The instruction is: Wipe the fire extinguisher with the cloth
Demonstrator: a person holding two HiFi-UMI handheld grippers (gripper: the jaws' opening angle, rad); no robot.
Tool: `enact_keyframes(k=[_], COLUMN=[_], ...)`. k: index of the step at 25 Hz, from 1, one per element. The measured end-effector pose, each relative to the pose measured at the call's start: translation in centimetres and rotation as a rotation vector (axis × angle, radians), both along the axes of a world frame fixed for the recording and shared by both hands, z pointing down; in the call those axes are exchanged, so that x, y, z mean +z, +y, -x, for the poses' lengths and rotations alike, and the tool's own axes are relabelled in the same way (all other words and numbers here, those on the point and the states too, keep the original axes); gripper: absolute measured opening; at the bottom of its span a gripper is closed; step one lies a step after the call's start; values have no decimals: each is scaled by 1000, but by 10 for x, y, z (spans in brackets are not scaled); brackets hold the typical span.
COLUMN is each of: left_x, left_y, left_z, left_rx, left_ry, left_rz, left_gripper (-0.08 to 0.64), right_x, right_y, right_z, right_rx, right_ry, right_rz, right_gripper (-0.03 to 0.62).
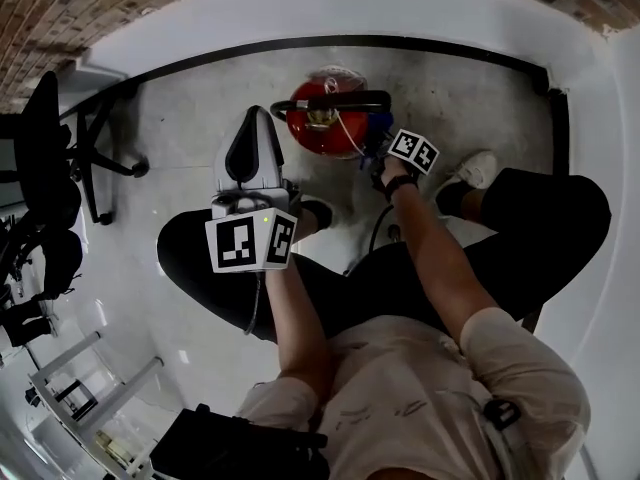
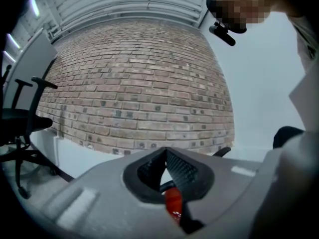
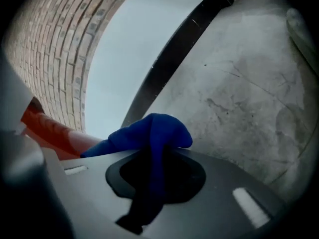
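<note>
Person (image 1: 430, 388) squats on concrete floor (image 1: 190, 118), knees apart, w/ red fire extinguisher (image 1: 322, 128) upright just in front, near white wall (image 1: 300, 8) & its black skirting strip (image 1: 350, 41). R gripper (image 1: 385, 148) is at the extinguisher's right side, jaws clamped on blue cloth (image 3: 152, 131). Cloth bunches out past the tips & a fold hangs down btwn the jaws. In right gripper view, cloth's left edge reaches to the red cylinder at frame left. In head view, cloth sits by the extinguisher's right flank, below the black handle (image 1: 335, 101); can't tell for sure if it's pressed on. L gripper (image 1: 256, 128) is just left of the extinguisher, pointing away from the person, jaws together at the tips w/ nothing pinched. Left gripper view shows a sliver of red thru the gap below the tips, w/ brick wall (image 2: 139, 83) beyond. Black office chair (image 1: 50, 158) stands well off to the left.
</note>
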State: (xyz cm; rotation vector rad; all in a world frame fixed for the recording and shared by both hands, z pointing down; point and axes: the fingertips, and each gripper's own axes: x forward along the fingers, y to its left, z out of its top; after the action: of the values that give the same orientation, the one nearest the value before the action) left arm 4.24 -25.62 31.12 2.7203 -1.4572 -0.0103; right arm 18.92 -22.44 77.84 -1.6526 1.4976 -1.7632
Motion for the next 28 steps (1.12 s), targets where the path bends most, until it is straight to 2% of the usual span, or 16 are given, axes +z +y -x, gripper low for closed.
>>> enact_keyframes(k=[4, 7, 9, 11, 14, 16, 19, 22, 26, 28], left_x=[-1, -9, -17, -25, -39, -46, -52, -57, -58, -57], left_y=[-11, -23, -33, -42, -55, -61, -65, -68, -69, -69], left_z=[-3, 0, 6, 13, 14, 11, 1, -7, -6, -5], left_rx=[16, 18, 9, 1, 8, 16, 43, 71, 66, 63], left_ry=[-19, -33, -44, -50, -37, -24, -11, -7, -2, -2], left_rz=[0, -11, -21, -27, -36, -47, -62, -67, -61, -55], left_gripper=[0, 0, 0, 0, 0, 0, 0, 0, 0, 0], right_x=[56, 71, 49, -15, -157, -233, -312, -356, -371, -368], right_y=[18, 24, 19, 0, -29, -38, -49, -57, -53, -53], right_z=[5, 7, 9, 8, 1, -6, -13, -11, 28, 29], right_rx=[-155, -291, -342, -377, -432, -477, -572, -644, -802, -791], right_ry=[38, 41, -12, -89, -233, -327, -428, -499, -541, -549], right_rz=[141, 165, 145, 0, -282, -384, -530, -620, -633, -637], right_gripper=[58, 58, 58, 60, 60, 60, 60, 60, 60, 60])
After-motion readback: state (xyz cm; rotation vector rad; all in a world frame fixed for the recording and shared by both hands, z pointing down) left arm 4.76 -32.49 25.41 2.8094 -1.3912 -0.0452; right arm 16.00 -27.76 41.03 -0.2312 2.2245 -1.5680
